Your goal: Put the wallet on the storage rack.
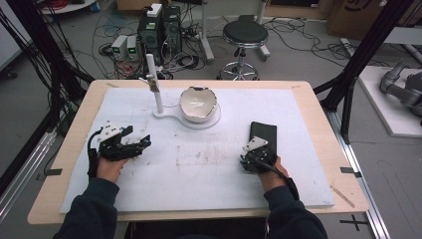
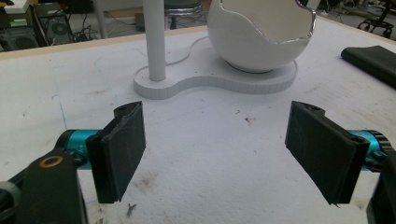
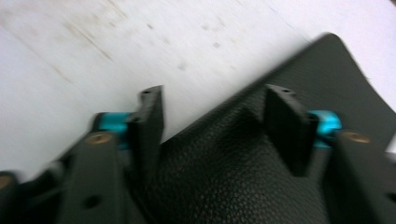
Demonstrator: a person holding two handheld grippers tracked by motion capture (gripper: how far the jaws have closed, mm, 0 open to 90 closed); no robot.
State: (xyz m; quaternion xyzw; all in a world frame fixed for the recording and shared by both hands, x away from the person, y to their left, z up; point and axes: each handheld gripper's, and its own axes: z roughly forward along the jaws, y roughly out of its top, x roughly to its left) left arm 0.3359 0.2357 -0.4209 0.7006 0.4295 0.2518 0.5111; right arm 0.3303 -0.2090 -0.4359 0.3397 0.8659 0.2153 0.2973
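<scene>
Broadly, the wooden table (image 1: pixel 318 119) carries a white foam mat (image 1: pixel 199 169) that stops short of every table edge, with its wide middle lying bare between the hands. At the far side, a white stand (image 1: pixel 158 94) shares its base with a broken-rimmed white bowl (image 1: pixel 198 104). Near the mat's right edge lies a black leather case (image 1: pixel 263 134). The right gripper (image 3: pixel 215 121) straddles its near end, jaws part-closed with the leather between them, pads not visibly pressing. The left gripper (image 2: pixel 215 149) rests released over bare mat.
</scene>
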